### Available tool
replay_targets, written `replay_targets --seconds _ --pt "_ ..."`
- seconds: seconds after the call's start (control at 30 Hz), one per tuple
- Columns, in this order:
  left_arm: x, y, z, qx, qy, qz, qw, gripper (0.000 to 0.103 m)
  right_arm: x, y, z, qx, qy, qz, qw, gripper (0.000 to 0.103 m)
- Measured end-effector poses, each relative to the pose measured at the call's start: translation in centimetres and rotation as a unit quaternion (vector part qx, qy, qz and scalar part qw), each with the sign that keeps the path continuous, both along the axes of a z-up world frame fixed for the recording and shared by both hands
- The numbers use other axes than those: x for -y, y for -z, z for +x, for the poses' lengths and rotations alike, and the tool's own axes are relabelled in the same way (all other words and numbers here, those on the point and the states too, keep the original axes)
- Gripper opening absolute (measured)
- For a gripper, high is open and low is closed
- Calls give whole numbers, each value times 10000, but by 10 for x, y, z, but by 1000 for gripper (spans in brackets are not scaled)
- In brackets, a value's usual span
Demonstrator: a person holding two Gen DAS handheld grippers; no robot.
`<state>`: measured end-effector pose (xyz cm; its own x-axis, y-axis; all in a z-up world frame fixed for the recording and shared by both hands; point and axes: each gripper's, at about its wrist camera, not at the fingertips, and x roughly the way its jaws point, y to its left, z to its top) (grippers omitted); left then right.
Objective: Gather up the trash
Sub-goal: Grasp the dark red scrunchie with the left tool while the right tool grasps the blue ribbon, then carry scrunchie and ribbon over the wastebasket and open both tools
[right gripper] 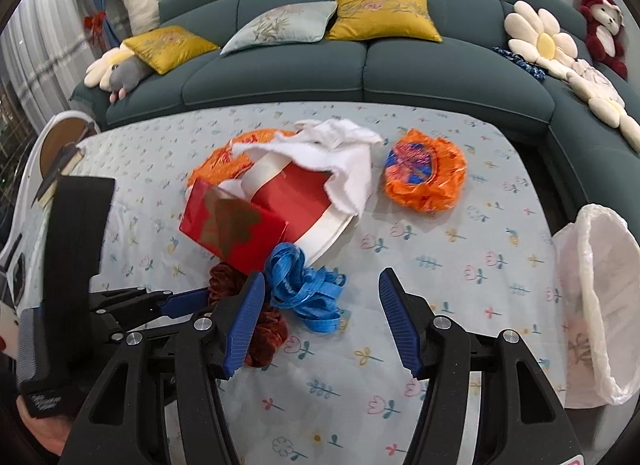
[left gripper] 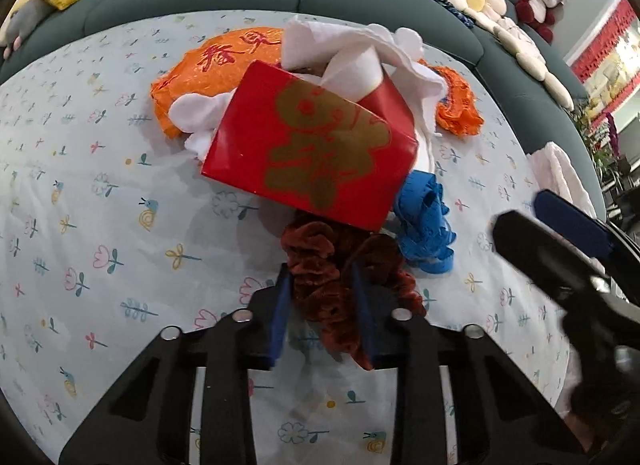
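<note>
The left gripper has its blue pads pressed into a crumpled rust-brown velvet ribbon, the soft pile bunching between them near the middle of the table, which wears a pale cloth printed with small flowers and snails. The right gripper stands with its ribbed blue pads apart and nothing between them, poised just over a loose tangle of glossy blue ribbon that lies beside the brown one.

Just behind both ribbons sits a red cardboard box, flat-sided with a gold figure printed on top, tilted and resting on a heap of white fleecy fabric with ragged edges. Under that heap, toward the far edge, spreads a crinkled orange plastic bag with red characters. A second crumpled orange wrapper with a blue patch lies apart toward the far right corner.

At the right edge a thin translucent white trash bag stands open, its mouth rolled over. The cloth between the ribbons and that bag is bare, as is the near edge. A dark green sofa with cushions wraps the far and right sides.
</note>
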<state>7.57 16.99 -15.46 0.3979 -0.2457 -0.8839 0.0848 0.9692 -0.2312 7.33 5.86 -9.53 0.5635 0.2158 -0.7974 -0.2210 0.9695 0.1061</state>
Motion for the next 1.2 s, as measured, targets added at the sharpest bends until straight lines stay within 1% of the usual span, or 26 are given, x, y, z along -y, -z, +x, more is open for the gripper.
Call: replay_targets --seconds 0.1,0.17,0.33,0.43,0.5,0.57,0.6,0.67,0.7,0.77,0.8,0.83,0.87,1.0,1.2 --pt "-3 -1 -3 19 33 -68 10000 19 -4 6 3 -41 -29 -20 10000 56" --pt "-7 -3 -4 20 8 -123 9999 18 -7 9 5 -74 -44 -51 10000 54" --pt "-17 -5 -7 -18 -101 -225 9997 17 -13 20 10 -166 -99 -133 9997 49" --pt "-20 -6 -7 -15 -148 -216 9997 17 -17 29 14 -280 -155 -95 9994 45" --pt "-20 -6 -7 -36 -176 -219 9996 17 -19 34 15 -348 -202 -62 9992 45" --pt "-20 -4 -7 -54 -199 -169 9996 17 -23 40 18 -396 -239 -59 9989 41" --pt "-20 -4 -7 -72 -202 -160 9996 17 -25 43 20 -422 -261 -71 9987 41" --pt "-19 -3 -7 -89 -216 -147 9996 17 -27 46 22 -381 -288 -131 9988 40" --pt "-19 -3 -7 -84 -214 -135 9996 17 -29 46 23 -367 -325 -167 9987 38" --pt "-18 -3 -7 -77 -211 -116 9997 17 -30 48 23 -391 -387 -132 9984 27" --pt "-18 -3 -7 -81 -214 -122 9997 17 -29 47 23 -397 -407 -103 9983 24" --pt "-17 -4 -7 -77 -213 -121 9997 17 -28 46 23 -413 -425 -67 9982 13" --pt "-16 -5 -8 -63 -200 -113 9997 17 -25 45 22 -444 -432 -17 9981 8" --pt "-9 -12 -9 42 -109 -99 9999 16 -11 36 15 -407 -341 99 9985 8" --pt "11 -31 -10 251 125 -167 9995 16 21 7 5 -65 -80 271 9996 7"
